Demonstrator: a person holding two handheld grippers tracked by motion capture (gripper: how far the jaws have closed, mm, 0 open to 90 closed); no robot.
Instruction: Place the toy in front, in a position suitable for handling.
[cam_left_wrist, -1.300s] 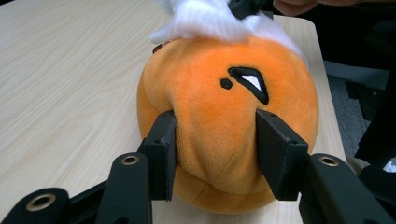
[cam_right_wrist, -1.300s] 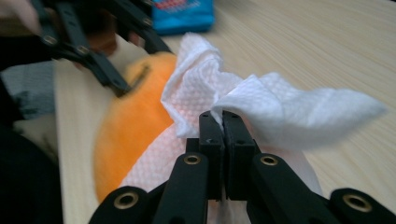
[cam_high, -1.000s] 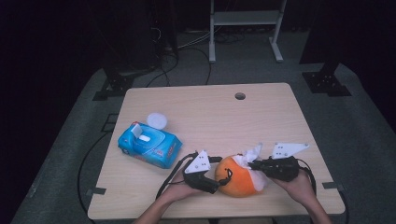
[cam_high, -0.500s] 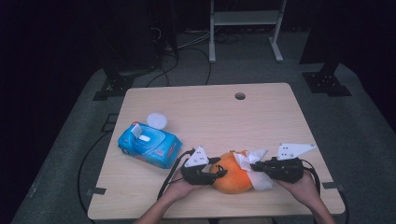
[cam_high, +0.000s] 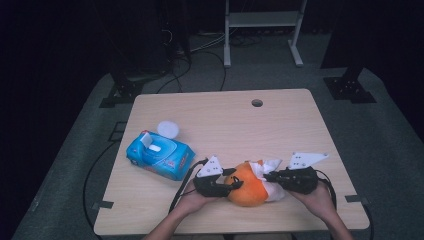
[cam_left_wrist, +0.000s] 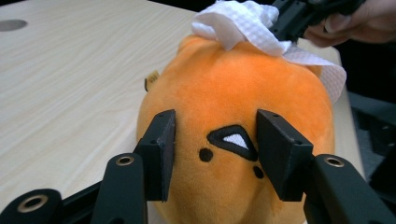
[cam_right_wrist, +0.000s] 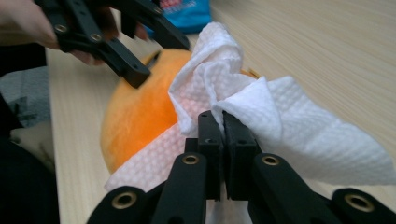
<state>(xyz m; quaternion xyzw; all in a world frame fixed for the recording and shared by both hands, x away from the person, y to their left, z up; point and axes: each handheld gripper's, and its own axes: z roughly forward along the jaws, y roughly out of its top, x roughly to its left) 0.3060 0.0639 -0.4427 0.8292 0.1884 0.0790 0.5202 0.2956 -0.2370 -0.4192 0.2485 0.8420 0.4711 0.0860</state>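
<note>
An orange plush toy (cam_high: 246, 184) with a small face (cam_left_wrist: 233, 140) sits near the table's front edge. My left gripper (cam_high: 231, 184) stands open, its two jaws against the face, one on each side of the beak (cam_left_wrist: 215, 126). My right gripper (cam_high: 267, 176) is shut on a crumpled white wipe (cam_right_wrist: 261, 121), which drapes over the toy's top and far side (cam_left_wrist: 243, 23). In the right gripper view the pinched jaws (cam_right_wrist: 222, 119) hold the wipe against the orange plush toy (cam_right_wrist: 140, 112). A hand holds each gripper.
A blue pack of wipes (cam_high: 160, 155) with its flap open lies at the left of the wooden table (cam_high: 225, 120), a white round lid (cam_high: 168, 129) just behind it. A cable hole (cam_high: 257, 103) is at the back. Cables trail off the front left.
The plush has shifted slightly left and the wipe sits lower against it. Both grippers stay close on either side of the toy.
</note>
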